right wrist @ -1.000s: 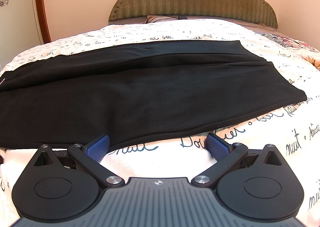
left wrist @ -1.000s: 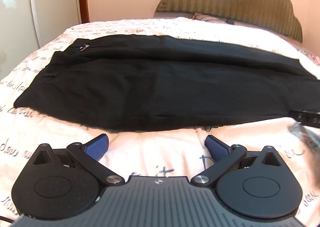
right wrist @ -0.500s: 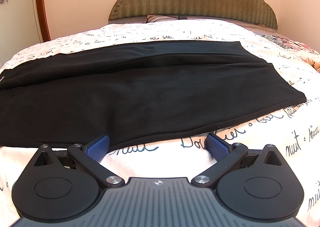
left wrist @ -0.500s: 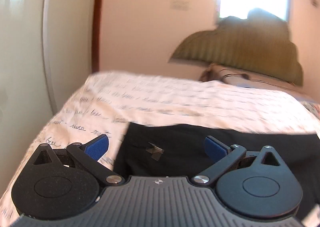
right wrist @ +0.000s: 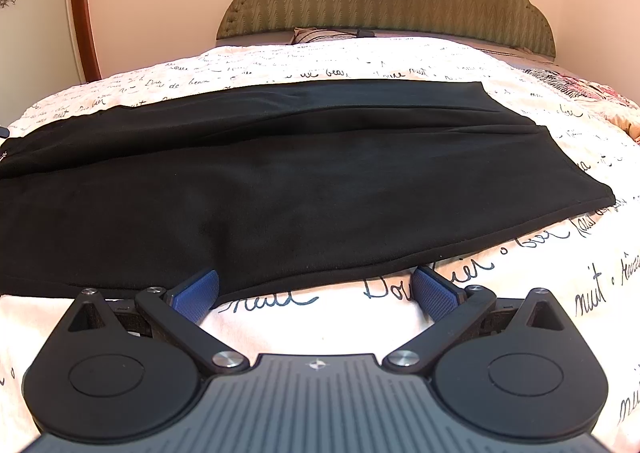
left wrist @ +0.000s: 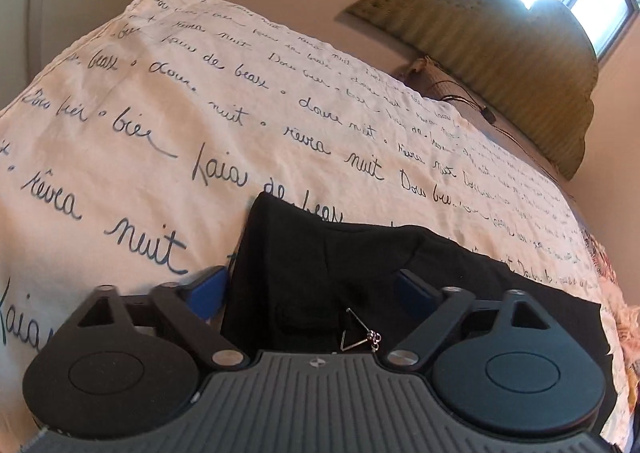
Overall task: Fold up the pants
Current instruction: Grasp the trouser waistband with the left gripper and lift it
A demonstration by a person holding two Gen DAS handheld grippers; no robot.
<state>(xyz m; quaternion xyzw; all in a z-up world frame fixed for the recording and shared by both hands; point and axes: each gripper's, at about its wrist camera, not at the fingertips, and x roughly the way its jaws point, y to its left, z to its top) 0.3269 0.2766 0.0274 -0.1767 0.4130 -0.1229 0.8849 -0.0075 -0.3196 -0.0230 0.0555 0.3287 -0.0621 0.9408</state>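
Black fabric pants are laid flat across the cream bedspread with dark cursive lettering, filling the middle of the right wrist view. The right gripper sits at the lower edge of the frame, fingers spread wide with nothing between them. The left gripper has just been closing; its fingers now straddle the pants' waist corner, low centre, with a small metal zipper pull there, but aren't pressing the cloth.
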